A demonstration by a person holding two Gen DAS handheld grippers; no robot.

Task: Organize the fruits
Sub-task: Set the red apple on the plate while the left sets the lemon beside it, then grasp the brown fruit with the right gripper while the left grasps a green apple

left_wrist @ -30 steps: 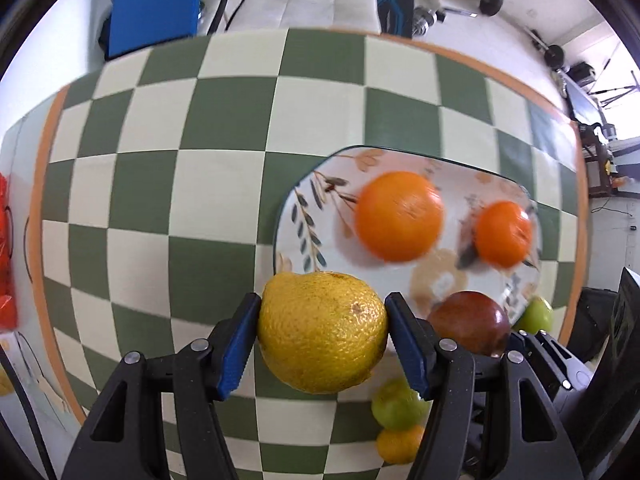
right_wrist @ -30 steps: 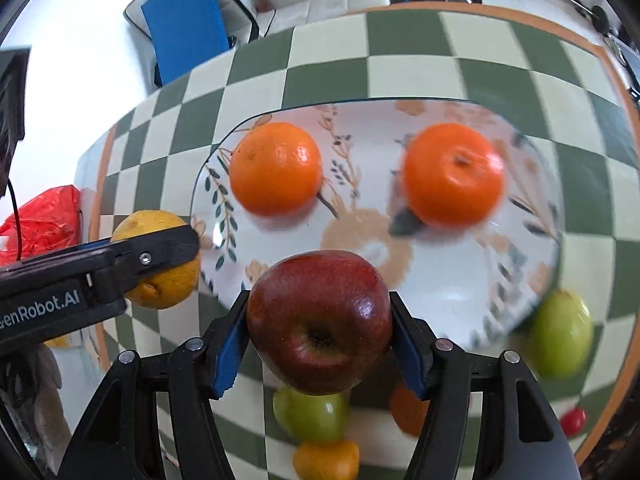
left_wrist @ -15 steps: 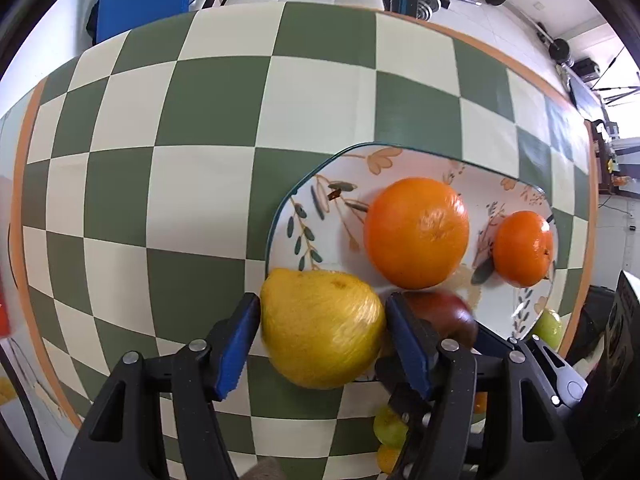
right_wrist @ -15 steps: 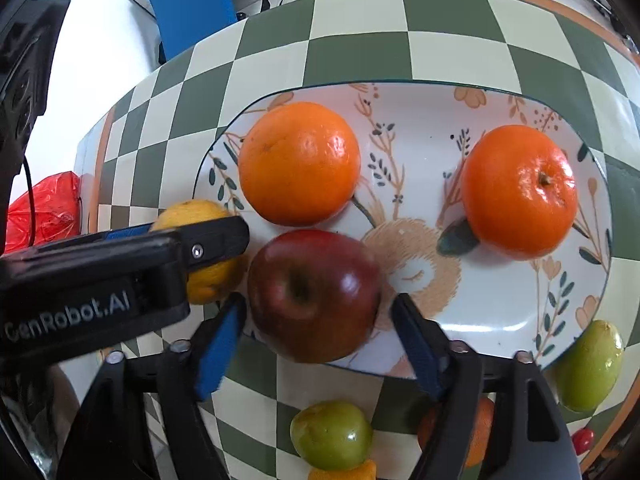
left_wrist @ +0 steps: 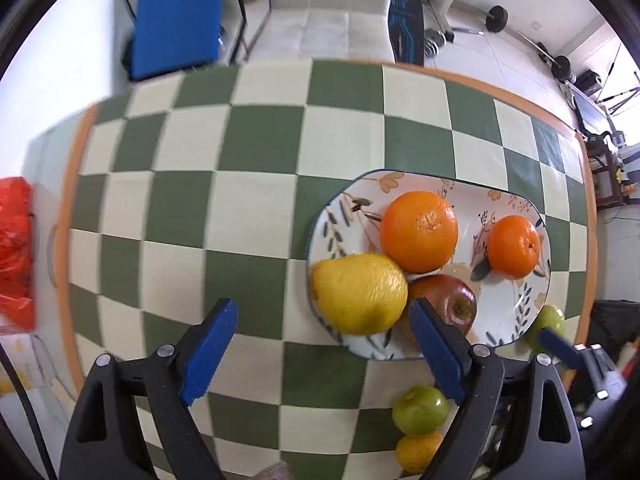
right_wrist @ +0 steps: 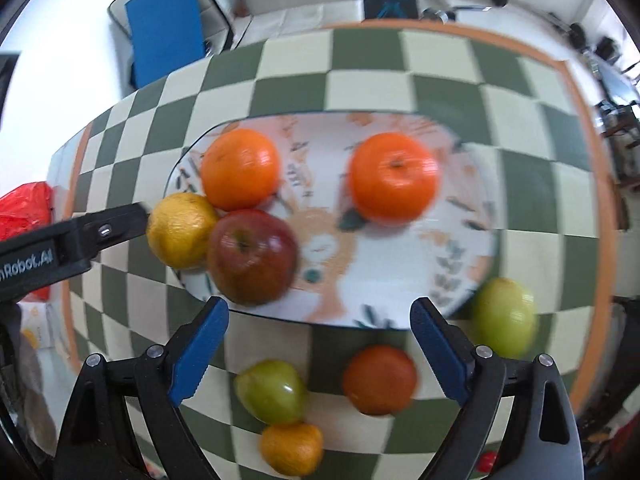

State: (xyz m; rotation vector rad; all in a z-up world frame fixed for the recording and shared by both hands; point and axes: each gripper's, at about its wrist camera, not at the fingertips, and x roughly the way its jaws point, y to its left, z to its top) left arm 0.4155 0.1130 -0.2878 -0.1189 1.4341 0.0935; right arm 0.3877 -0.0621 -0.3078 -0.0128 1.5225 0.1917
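Left gripper (left_wrist: 322,344) jaws wide apart, empty, over the checkered table (left_wrist: 248,208) just short of the plate (left_wrist: 516,320). Right gripper (right_wrist: 320,346) also spread, holding nothing. Yellow citrus (left_wrist: 358,293) sits on the plate's near-left rim, touching the red apple (right_wrist: 252,257) and the large orange (left_wrist: 419,231). Smaller orange (left_wrist: 514,246) sits apart on the plate. Two green fruits (right_wrist: 276,391) (right_wrist: 504,317), a red-orange fruit (right_wrist: 379,380) and a small orange one (right_wrist: 291,449) lie on the table.

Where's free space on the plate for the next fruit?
Free: the plate's near-right part, below the tangerine, right of the apple. Crowded: its left end, where lemon, apple and orange bunch together.
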